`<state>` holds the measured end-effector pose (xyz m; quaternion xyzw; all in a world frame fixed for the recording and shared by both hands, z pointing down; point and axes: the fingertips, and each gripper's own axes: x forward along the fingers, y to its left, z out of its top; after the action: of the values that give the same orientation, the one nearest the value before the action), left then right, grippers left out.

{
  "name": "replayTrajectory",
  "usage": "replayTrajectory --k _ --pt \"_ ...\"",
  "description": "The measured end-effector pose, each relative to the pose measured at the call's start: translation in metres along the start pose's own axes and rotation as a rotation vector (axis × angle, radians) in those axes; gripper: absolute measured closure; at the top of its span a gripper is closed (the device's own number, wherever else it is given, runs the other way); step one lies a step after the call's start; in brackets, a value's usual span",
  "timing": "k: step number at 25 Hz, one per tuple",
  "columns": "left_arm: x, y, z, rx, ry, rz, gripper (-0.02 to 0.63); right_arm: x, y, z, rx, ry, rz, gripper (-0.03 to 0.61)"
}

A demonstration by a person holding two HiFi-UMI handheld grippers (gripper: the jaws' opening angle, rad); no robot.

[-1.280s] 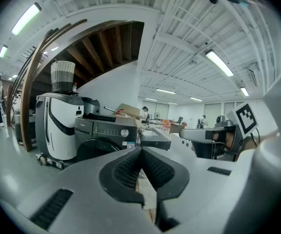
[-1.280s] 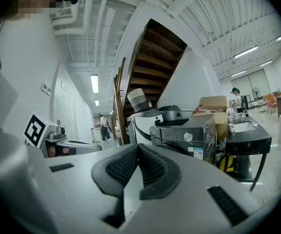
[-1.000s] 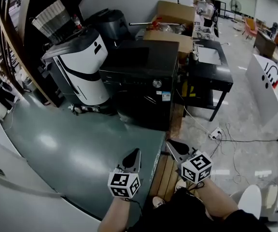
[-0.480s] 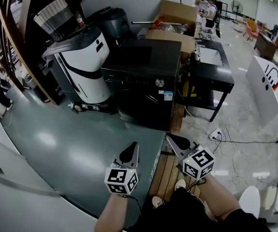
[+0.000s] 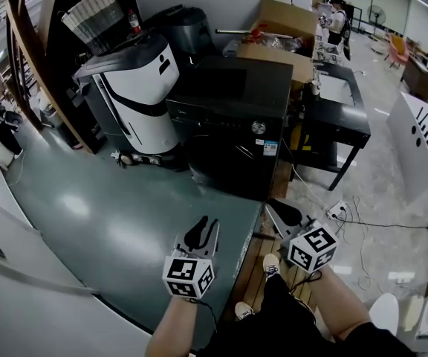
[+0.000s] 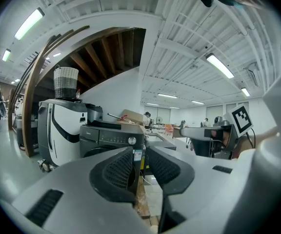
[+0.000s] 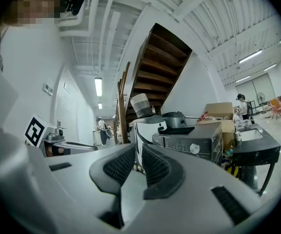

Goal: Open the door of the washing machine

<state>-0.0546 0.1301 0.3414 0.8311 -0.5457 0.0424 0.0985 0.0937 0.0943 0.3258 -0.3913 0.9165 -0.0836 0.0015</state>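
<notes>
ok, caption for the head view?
Left hand-held gripper and right hand-held gripper, jaws just opened and empty, face the shut washing machine.

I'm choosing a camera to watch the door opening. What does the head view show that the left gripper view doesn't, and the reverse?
Head view only: the green floor leading up to the washing machine, and the person's shoe. Left gripper view only: ceiling lights, and the left gripper close up, its jaws just opened a little with nothing between them. Both: the washing machine, door shut, and the white machine beside it.
</notes>
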Motion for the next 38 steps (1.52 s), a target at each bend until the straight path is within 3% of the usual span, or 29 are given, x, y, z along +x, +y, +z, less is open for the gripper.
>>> replayTrajectory --k 2,11,25,38 --pt "0.005 0.005 -0.002 -0.005 0.006 0.005 0.495 0.007 -0.005 -0.002 0.005 0.004 0.003 0.487" --pt "0.051 0.023 -0.005 -0.034 -0.019 -0.03 0.406 0.054 -0.046 -0.016 0.012 0.033 0.011 0.41" --pt "0.173 0.068 -0.029 -0.053 -0.001 0.01 0.353 0.156 -0.165 -0.07 0.065 0.124 0.035 0.382" --pt "0.275 0.107 -0.074 -0.105 0.063 0.038 0.347 0.25 -0.25 -0.151 0.046 0.267 0.063 0.365"
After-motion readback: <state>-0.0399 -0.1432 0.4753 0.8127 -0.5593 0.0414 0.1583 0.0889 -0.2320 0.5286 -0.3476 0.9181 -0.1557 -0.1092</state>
